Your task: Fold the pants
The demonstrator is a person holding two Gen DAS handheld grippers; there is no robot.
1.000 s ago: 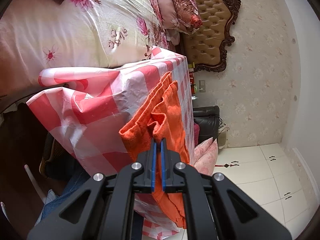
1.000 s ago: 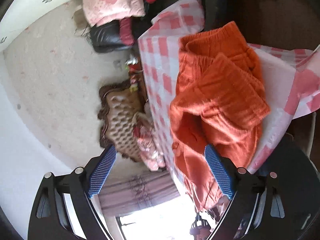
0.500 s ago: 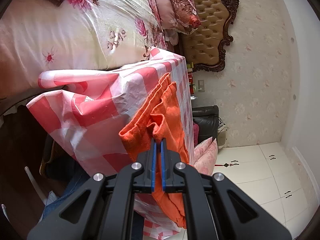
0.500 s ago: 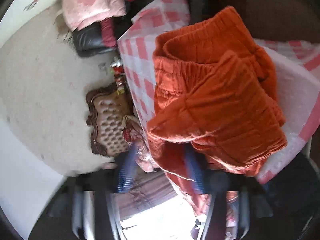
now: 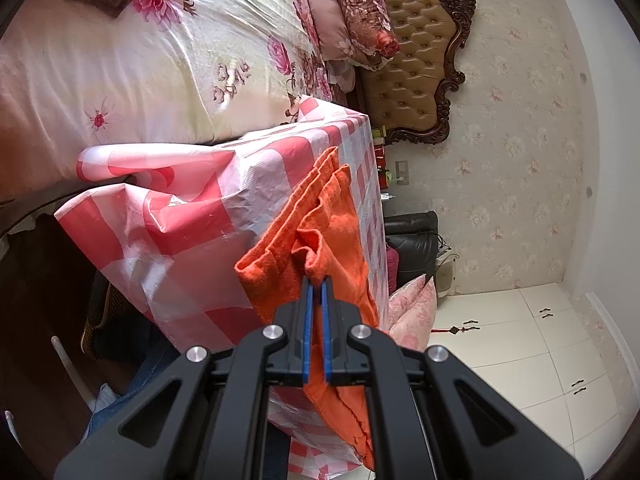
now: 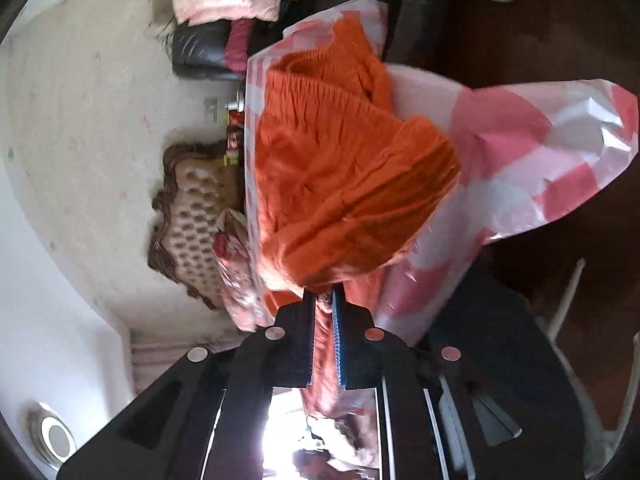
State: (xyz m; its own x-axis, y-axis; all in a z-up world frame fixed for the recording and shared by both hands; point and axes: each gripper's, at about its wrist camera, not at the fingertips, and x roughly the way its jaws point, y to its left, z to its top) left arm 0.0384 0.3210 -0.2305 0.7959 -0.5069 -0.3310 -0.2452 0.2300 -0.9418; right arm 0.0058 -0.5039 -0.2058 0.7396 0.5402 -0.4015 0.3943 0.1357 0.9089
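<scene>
Lying bunched on the tabletop (image 5: 256, 184), the orange pants (image 5: 332, 232) are caught at two places, one by each gripper. The tabletop is covered by a pink-and-white checked cloth (image 6: 520, 160) that hangs crumpled over its edge.

The left gripper (image 5: 316, 284) has its blue pads nearly together, pinching a fold of the pants at the near edge of the heap; more orange fabric hangs down past the fingers and over the side of the tabletop. In this view the pants lie in a narrow ridge running away from the gripper along the checked cloth.

The right gripper (image 6: 326, 300) has just been closing, and its jaws now stand narrow with orange fabric clamped between the pads. In the right wrist view, which is somewhat blurred, the pants (image 6: 340, 168) fill the middle as a thick folded mound, with the gathered elastic waistband on the far side and a rounded fold on the side toward the hanging cloth.

Beside the tabletop stands a bed (image 5: 140, 60) with a flowered cover, pillows (image 5: 352, 12) stacked against a tufted brown headboard (image 5: 420, 48). A dark leather seat (image 5: 412, 240) stands beyond the tabletop's far end, against the patterned wall.
</scene>
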